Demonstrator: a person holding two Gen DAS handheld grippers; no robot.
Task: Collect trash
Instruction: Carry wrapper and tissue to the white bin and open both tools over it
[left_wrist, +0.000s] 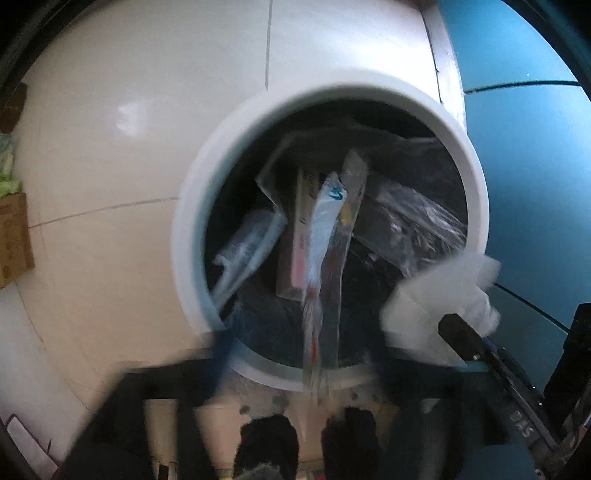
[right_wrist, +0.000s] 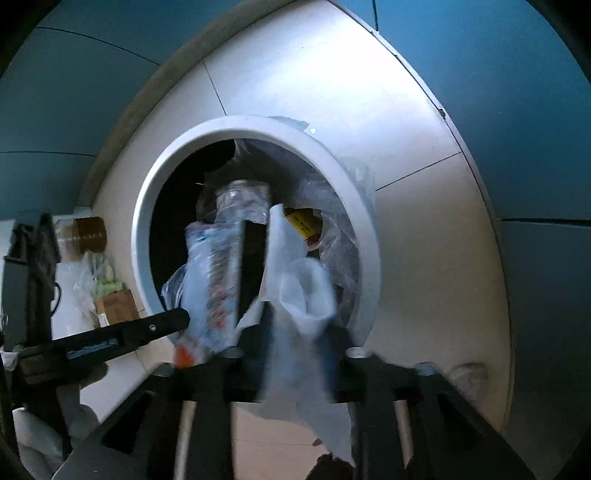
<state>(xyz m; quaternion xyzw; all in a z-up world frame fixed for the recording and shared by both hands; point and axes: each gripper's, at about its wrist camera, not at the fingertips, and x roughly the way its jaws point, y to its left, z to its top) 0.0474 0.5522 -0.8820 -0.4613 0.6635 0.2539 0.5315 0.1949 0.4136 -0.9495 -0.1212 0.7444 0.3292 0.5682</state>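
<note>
left gripper (left_wrist: 303, 373): over bin mouth, jaw gap blurred, can't tell if it grips the clear printed wrapper (left_wrist: 325, 258) hanging ahead | right gripper (right_wrist: 291, 354): fingers blurred, white tissue (right_wrist: 303, 295) between them, grip unclear | white trash bin (left_wrist: 192, 206): directly ahead, holds plastic waste

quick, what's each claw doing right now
left claw: shut on the printed plastic wrapper, over the white bin.
right claw: shut on the white tissue, over the same bin.

bin (left_wrist: 192, 236): white, round, part-full | wrapper (left_wrist: 325, 266): blurred, apparently above opening
</note>
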